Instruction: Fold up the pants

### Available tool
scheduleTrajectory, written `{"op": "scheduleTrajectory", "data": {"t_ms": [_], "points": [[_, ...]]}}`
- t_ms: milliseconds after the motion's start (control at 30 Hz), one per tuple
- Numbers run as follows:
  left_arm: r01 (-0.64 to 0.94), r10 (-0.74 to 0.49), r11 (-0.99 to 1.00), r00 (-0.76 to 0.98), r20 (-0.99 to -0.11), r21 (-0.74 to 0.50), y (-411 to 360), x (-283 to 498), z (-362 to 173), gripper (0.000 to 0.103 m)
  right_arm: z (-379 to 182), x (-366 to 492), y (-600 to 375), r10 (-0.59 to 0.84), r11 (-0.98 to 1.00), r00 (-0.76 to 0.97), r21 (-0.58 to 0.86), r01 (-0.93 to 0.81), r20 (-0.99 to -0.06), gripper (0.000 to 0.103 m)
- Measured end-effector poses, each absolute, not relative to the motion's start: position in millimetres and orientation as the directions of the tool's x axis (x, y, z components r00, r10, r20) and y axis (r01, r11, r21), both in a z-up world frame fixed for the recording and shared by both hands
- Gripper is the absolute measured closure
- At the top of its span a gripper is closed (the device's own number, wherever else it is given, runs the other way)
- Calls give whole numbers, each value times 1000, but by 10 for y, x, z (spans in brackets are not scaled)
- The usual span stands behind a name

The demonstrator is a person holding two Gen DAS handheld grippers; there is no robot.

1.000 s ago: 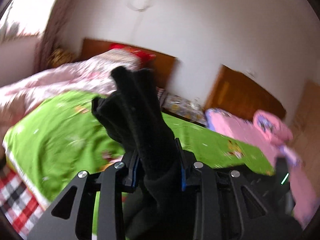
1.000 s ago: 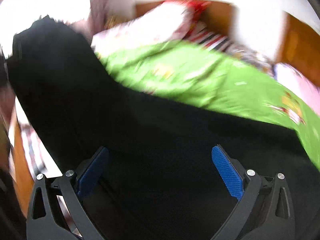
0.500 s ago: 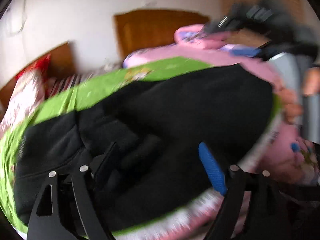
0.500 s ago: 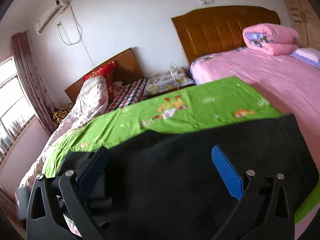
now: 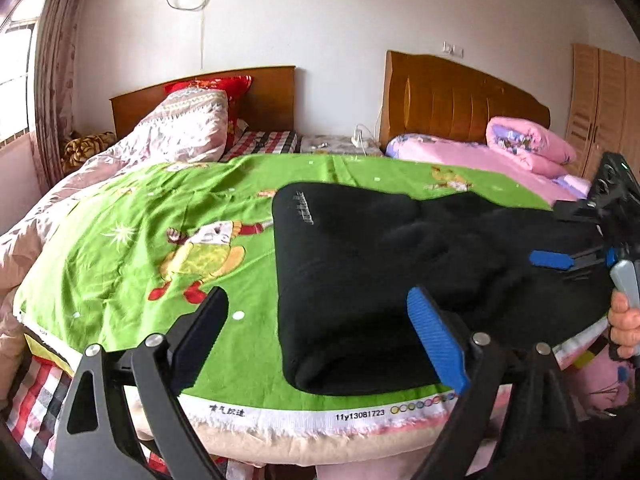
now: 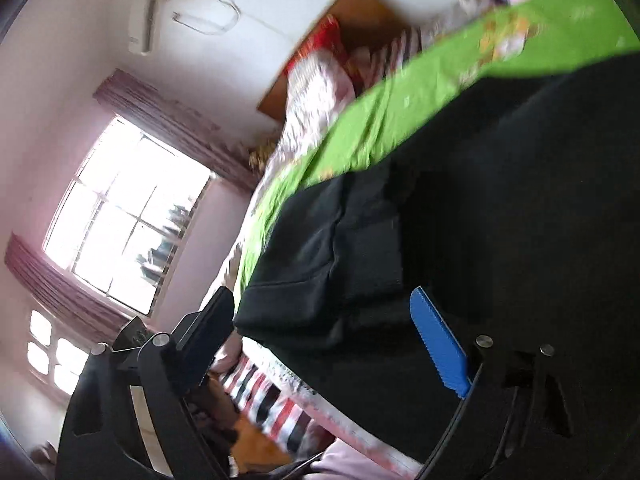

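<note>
Lying folded on the green cartoon-print sheet [image 5: 132, 240], the black pants [image 5: 380, 272] sit near the front edge of the bed, bulky rounded fold toward the camera, small white lettering on the top left corner. The sheet's white hem with printed text runs just under the pants' front edge.

Left gripper [image 5: 320, 340] is released: its jaws have just been opening, they now stand wide, nothing clamped. The black left finger hangs over bare green sheet, the blue-padded right finger [image 5: 436, 344] sits over the pants' front right part; can't tell if it touches the cloth.

Right gripper [image 6: 332, 332] shows in its own view, heavily tilted and blurred. Its jaws have just been closing a little yet are still spread, pads not pressing anything. A folded edge of the pants [image 6: 460, 200] lies between and beyond the fingers, the blue pad [image 6: 438, 344] over black cloth. In the left wrist view the right gripper [image 5: 560, 260] pokes in from the right edge over the pants, one blue pad visible, with a hand [image 5: 624, 324] on its grey handle.

Background: striped pinkish quilt [image 5: 172, 132] and red pillow [image 5: 208, 84] at the headboard [image 5: 272, 92], a second bed with pink bedding [image 5: 460, 152], wooden wardrobe [image 5: 604, 108] far right, window [image 6: 120, 216] with curtains, wall air conditioner [image 6: 144, 16].
</note>
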State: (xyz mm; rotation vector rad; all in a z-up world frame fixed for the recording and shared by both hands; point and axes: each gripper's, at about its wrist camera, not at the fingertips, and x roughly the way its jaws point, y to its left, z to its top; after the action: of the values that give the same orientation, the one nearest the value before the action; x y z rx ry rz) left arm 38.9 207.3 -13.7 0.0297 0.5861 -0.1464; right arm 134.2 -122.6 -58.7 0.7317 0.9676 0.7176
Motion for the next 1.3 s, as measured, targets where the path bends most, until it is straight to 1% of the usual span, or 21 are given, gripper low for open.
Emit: {"op": "scheduleTrajectory", "data": {"t_ms": [67,167,233,333,367,400,433,500,533,567,633,733,800,867,1000,1100,1133,1167,1233,1267,1300], "points": [[158,-125,987,811,-571,8,2005,428,-208,17,-707,1422,-1140,802,562,343,812,-158,-488,18],[161,-114,987,779,-616,22,1977,561,-383,20,-722,1460,-1098,789,580,347,801,-149,-507,20],[167,-138,986,757,-639,-15,1988,616,-466,23,-675,1482,-1065,782,589,359,791,-163,-509,21],[195,-189,979,738,-647,-64,2040,597,-491,28,-636,1549,-918,779,604,345,774,-191,-523,27],[203,-194,977,738,-646,-62,2046,577,-478,29,-651,1578,-883,782,602,338,776,-190,-524,34],[211,-198,976,743,-640,-57,2047,548,-459,29,-672,1585,-838,781,605,333,773,-191,-529,37],[223,-204,974,756,-622,-48,2046,484,-416,29,-694,1590,-826,767,623,342,759,-189,-543,45],[242,-218,969,772,-597,-42,2057,395,-341,28,-687,1556,-848,748,643,378,737,-207,-546,63],[251,-225,967,775,-590,-39,2068,363,-311,27,-689,1532,-859,743,647,391,732,-211,-544,77],[244,-215,969,779,-589,-31,2080,355,-298,26,-672,1510,-866,734,655,408,725,-213,-543,81],[229,-201,973,780,-593,-28,2117,372,-302,26,-620,1481,-859,736,648,433,725,-232,-520,86],[230,-198,973,773,-602,-25,2084,386,-298,26,-457,1462,-778,734,651,464,707,-276,-496,88],[253,-202,967,770,-605,0,1997,370,-278,26,-337,1466,-722,743,643,474,703,-305,-473,88],[250,-176,968,774,-608,38,1921,385,-268,26,-190,1457,-681,755,629,481,700,-338,-446,88],[204,-160,979,777,-609,2,1995,488,-238,27,69,1384,-669,770,609,501,690,-391,-395,88],[207,-141,978,772,-619,36,1989,515,-247,28,205,1366,-681,776,595,517,693,-408,-362,88],[214,-138,975,775,-617,50,1974,499,-250,36,227,1361,-688,770,601,527,685,-411,-360,88],[215,-134,975,781,-610,60,1969,479,-246,53,240,1334,-740,763,609,536,680,-408,-362,88],[207,-145,978,796,-588,39,2022,423,-207,66,164,1294,-832,748,620,550,686,-381,-371,88],[220,-162,975,800,-578,33,2035,390,-186,70,90,1294,-901,741,626,554,690,-363,-380,88],[228,-163,973,803,-574,43,2026,368,-177,70,41,1284,-925,734,633,555,690,-351,-391,88]]}}
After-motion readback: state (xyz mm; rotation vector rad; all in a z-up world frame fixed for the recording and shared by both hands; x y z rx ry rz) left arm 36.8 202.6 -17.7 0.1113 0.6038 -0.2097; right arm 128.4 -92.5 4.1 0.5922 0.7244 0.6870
